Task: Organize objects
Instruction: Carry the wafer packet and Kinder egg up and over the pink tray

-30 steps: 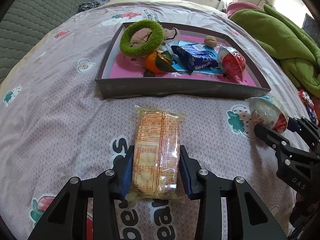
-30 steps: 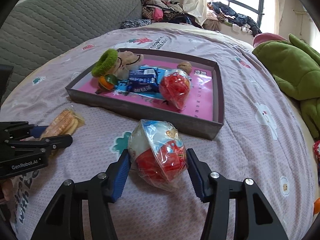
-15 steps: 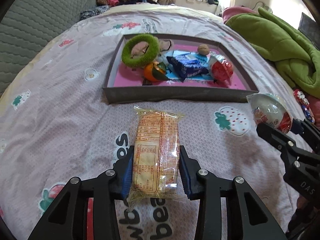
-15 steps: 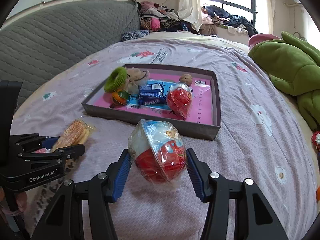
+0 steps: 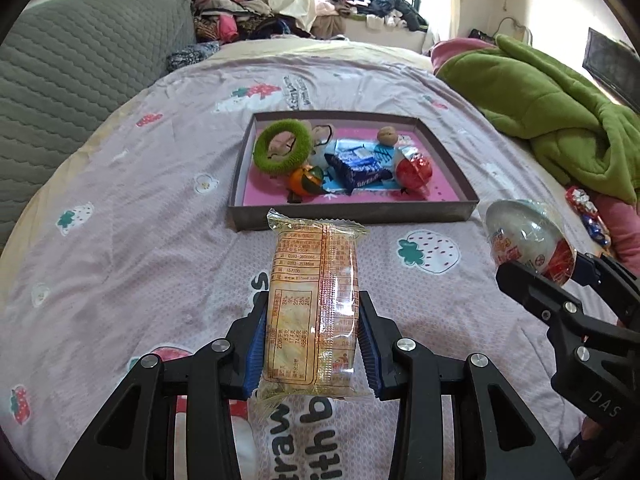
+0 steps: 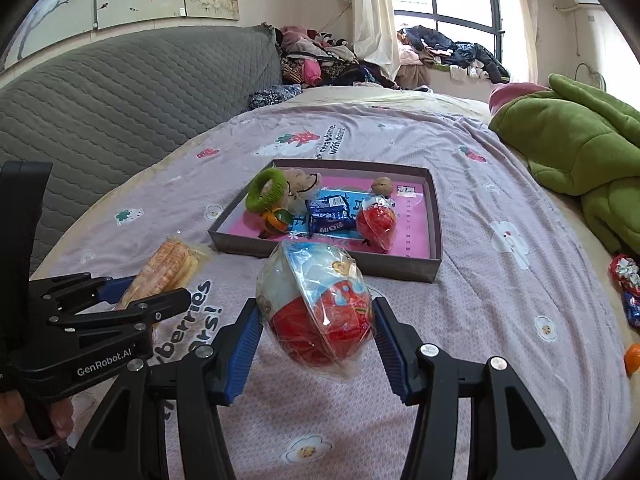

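- Holding item one — left gripper [image 5: 313, 342], clamped on a clear-wrapped cracker packet [image 5: 314, 308]; blue pads press both long sides of the wrapper near its lower end, and most of its length projects forward past the fingertips.
- Item two — right gripper [image 6: 318, 334], clamped on a foil-and-film wrapped toy egg [image 6: 316, 306], red half below, white half above; pads bear on its two flanks.
- Destination, judged from the task — shallow grey tray [image 5: 352, 220] with pink floor, lying on the lilac bedspread [image 5: 120, 248] straight ahead of both grippers.
- Tray contents — green fuzzy ring [image 5: 283, 150], small orange [image 5: 306, 180], blue snack pack [image 5: 358, 168], walnut [image 5: 387, 135], a second wrapped egg [image 5: 414, 170]. Free pink floor shows mainly along the right side and the near left corner.
- Key relation — the packet's long axis points directly at the tray's near wall; in the left view its far seam overlaps that wall, though both items appear to hang clear above the cloth.
- Nearer hand — neither gripper looks clearly closer to the tray; the egg's path leads to the near right corner.
- Likely requirement — carry forward over the near wall, then lower before releasing; the packet's overhang could catch the rim if brought in low.
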`<action>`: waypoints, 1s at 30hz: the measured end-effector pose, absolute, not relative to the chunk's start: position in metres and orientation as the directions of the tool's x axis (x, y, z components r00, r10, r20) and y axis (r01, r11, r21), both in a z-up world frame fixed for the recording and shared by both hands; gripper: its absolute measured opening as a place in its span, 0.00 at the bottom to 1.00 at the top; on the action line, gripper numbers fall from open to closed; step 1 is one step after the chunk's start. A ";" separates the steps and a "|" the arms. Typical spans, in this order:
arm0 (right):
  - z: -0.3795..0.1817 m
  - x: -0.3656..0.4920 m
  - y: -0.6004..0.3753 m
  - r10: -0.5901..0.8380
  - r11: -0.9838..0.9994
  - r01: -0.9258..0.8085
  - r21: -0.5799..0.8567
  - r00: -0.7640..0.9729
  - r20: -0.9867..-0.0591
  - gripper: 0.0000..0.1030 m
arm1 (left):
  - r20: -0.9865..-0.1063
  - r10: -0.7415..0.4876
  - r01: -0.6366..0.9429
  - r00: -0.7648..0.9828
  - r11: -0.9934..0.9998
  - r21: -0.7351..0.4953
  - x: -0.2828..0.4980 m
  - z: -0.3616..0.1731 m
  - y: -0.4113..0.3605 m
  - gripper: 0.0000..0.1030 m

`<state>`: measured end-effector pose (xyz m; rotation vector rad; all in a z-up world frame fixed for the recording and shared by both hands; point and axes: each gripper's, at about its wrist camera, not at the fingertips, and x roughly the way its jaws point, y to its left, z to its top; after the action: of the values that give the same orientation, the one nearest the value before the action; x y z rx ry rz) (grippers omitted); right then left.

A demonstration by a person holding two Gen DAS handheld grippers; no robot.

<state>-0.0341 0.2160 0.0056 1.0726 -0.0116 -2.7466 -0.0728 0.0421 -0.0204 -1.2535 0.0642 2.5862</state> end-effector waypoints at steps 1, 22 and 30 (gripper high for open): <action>0.007 -0.031 0.215 -0.179 -0.982 0.175 0.075 -0.721 -0.669 0.54 | -0.774 0.220 -0.256 -0.594 -0.964 -0.077 -0.071 -0.018 0.041 0.40; 0.044 -0.019 0.222 -0.166 -0.985 0.160 0.066 -0.769 -0.618 0.54 | -0.720 0.233 -0.258 -0.654 -0.963 -0.077 -0.067 0.027 0.046 0.40; 0.062 -0.032 0.222 -0.158 -0.986 0.162 0.048 -0.792 -0.590 0.54 | -0.696 0.236 -0.259 -0.678 -0.963 -0.074 -0.081 0.047 0.053 0.40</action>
<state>-0.0317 0.2219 0.0624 0.9292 0.0077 -2.8234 -0.0814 0.0525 0.0470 -1.0950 0.0449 2.6533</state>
